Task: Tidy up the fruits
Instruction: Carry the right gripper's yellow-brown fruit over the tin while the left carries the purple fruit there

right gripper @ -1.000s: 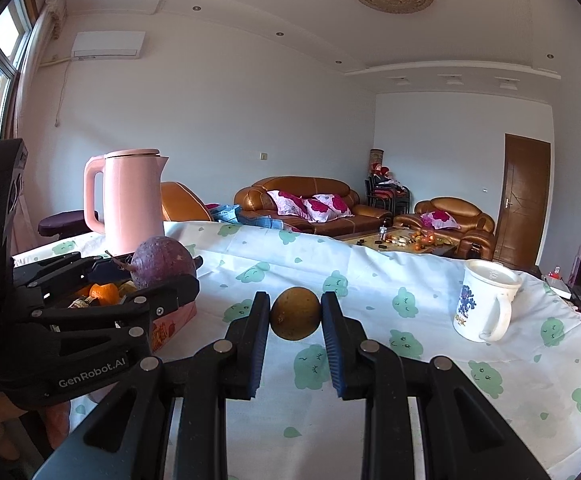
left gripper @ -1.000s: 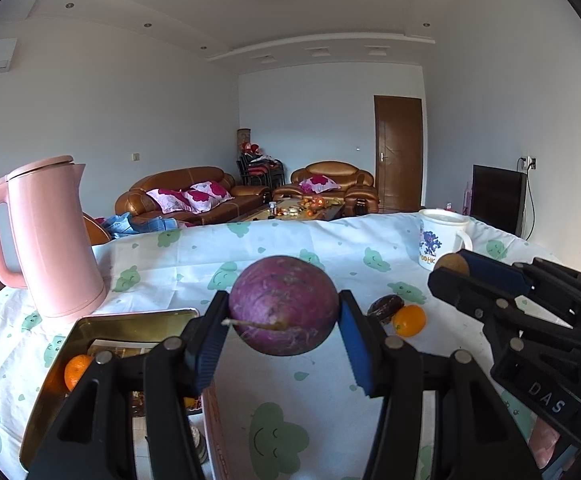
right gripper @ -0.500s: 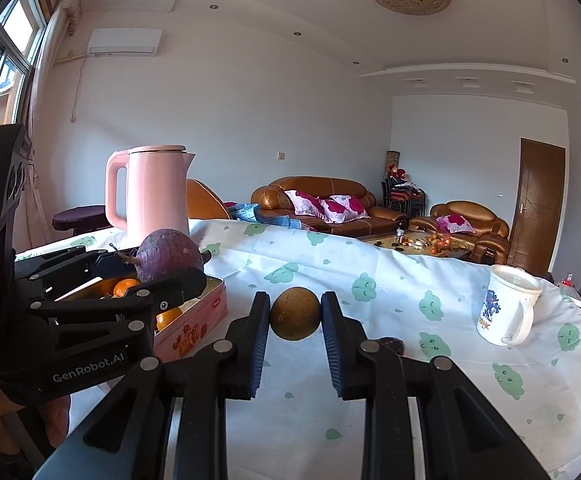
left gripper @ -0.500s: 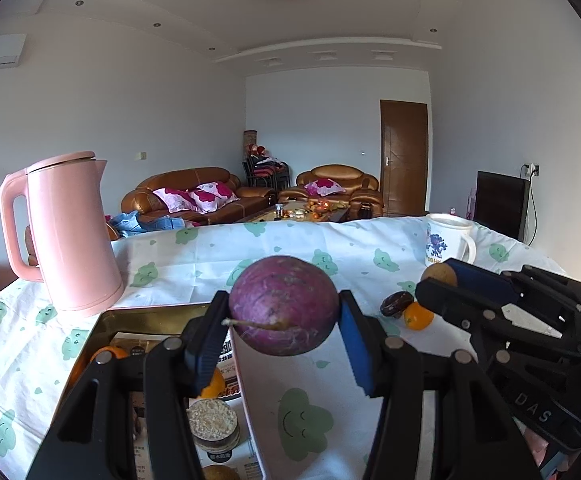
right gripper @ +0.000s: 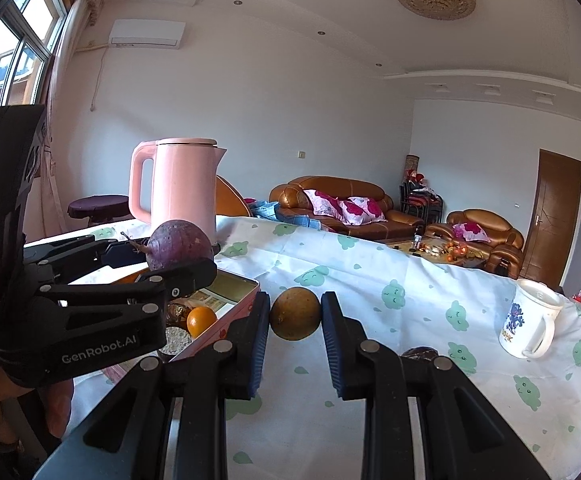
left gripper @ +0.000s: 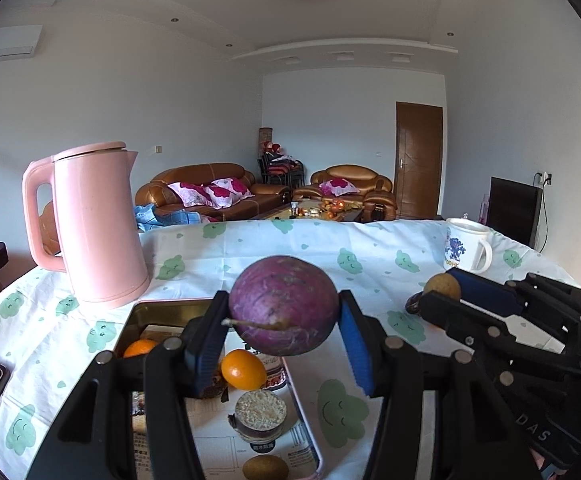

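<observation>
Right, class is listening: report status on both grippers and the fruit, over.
Left gripper shut on purple fruit, above the tin tray. Right gripper shut on brown fruit, over the tablecloth. Nothing blocking the tray.

We look from two fisheye cameras, one behind each gripper, aimed forward along its fingers and low over the table (left gripper: 370,248). Our left view faces the far sofas with the pink kettle (left gripper: 94,224) near on the left and the tin tray (left gripper: 150,308) right beneath. Our right view sits to the right, turned slightly left. Both share the kettle, tray, white mug (right gripper: 530,320) and far door, and each catches the other gripper at its edge
</observation>
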The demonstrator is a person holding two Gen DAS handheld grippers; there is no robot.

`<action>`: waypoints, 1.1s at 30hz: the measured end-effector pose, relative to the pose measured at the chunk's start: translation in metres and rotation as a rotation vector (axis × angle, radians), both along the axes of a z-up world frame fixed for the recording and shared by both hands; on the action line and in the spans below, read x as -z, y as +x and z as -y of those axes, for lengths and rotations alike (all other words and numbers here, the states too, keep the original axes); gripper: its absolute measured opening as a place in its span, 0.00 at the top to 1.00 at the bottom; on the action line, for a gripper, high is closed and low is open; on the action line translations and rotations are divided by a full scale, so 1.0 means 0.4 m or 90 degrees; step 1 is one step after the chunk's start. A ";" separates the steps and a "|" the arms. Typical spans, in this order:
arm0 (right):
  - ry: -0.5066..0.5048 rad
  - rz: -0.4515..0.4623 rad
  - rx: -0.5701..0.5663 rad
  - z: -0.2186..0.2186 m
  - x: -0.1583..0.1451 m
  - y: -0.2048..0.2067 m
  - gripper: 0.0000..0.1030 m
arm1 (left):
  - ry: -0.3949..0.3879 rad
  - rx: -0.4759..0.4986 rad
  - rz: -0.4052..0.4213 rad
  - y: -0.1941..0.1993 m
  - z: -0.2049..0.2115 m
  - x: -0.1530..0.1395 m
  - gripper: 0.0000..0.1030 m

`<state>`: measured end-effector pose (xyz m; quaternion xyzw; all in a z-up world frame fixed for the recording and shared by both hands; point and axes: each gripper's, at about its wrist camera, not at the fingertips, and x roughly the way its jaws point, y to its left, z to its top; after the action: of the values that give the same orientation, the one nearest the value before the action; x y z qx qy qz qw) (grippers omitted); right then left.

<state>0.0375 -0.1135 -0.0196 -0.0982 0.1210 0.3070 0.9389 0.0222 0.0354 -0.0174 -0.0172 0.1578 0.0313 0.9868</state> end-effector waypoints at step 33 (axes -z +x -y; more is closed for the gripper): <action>-0.041 -0.004 -0.099 -0.165 0.017 -0.038 0.73 | -0.015 -0.082 -0.025 -0.057 -0.162 0.008 0.46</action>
<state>0.0225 -0.0477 -0.0265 -0.1360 0.1260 0.3752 0.9082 -0.0007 0.1000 -0.0204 -0.0381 0.1757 0.0935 0.9793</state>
